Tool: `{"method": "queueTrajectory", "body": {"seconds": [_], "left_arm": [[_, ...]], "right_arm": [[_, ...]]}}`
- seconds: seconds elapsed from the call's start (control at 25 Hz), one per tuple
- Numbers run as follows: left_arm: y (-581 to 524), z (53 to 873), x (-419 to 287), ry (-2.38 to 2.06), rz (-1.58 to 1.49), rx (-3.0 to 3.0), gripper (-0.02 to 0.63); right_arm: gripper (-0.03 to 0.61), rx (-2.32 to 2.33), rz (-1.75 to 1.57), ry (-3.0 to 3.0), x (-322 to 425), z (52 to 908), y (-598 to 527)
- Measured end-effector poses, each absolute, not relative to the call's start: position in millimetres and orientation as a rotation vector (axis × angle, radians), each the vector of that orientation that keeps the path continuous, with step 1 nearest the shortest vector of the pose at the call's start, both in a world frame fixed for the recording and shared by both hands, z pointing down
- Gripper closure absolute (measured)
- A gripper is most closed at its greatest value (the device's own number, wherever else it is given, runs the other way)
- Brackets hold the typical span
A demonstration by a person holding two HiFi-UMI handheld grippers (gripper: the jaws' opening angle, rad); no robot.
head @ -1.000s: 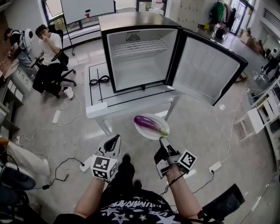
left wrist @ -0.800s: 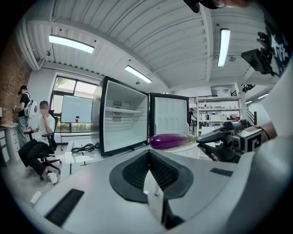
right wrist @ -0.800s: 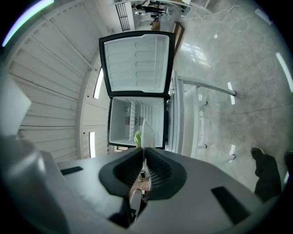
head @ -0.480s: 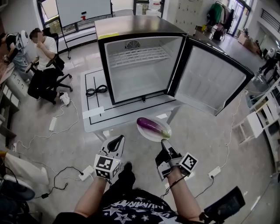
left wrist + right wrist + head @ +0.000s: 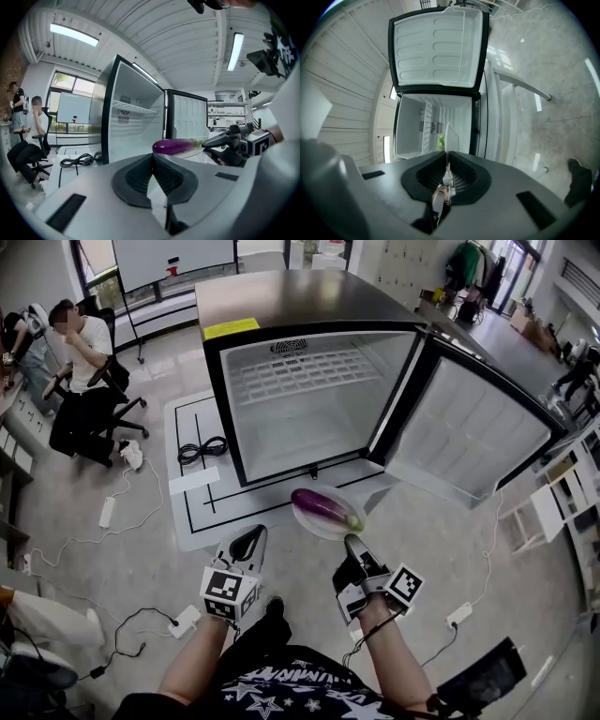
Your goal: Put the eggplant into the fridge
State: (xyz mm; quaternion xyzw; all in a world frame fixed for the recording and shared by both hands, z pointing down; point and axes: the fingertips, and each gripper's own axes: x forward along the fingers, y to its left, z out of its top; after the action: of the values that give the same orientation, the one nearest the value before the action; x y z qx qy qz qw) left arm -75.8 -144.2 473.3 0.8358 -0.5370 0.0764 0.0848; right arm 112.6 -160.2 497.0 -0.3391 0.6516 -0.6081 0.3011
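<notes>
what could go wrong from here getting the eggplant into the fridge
1. The long purple eggplant lies loose on the round white plate, which the right gripper pinches only at its near rim; a tilt could roll it off.
2. The plate might clip the open door of the black-framed fridge on the way in.

Bright, even indoor light from ceiling strip lights point(image 5: 74, 35) above the fridge point(image 5: 136, 122). Glare streaks the glossy floor point(image 5: 536, 101) right of it. Fisheye bending at edges; nearest foreground blurred.
</notes>
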Motion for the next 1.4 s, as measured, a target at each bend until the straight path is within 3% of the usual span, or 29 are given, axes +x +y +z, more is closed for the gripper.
{"method": "queueTrajectory", "body": {"seconds": [0.64, 1.4], "left_arm": [[-234, 474, -86, -1.438, 0.205, 2.581, 0.604], [-267, 477, -71, -1.35, 0.176, 2.609, 0.604]], "right_arm": [[0.558, -0.981, -1.582, 1.711, 85, 496, -236], [0.558, -1.006, -1.579, 1.712, 77, 504, -282]]}}
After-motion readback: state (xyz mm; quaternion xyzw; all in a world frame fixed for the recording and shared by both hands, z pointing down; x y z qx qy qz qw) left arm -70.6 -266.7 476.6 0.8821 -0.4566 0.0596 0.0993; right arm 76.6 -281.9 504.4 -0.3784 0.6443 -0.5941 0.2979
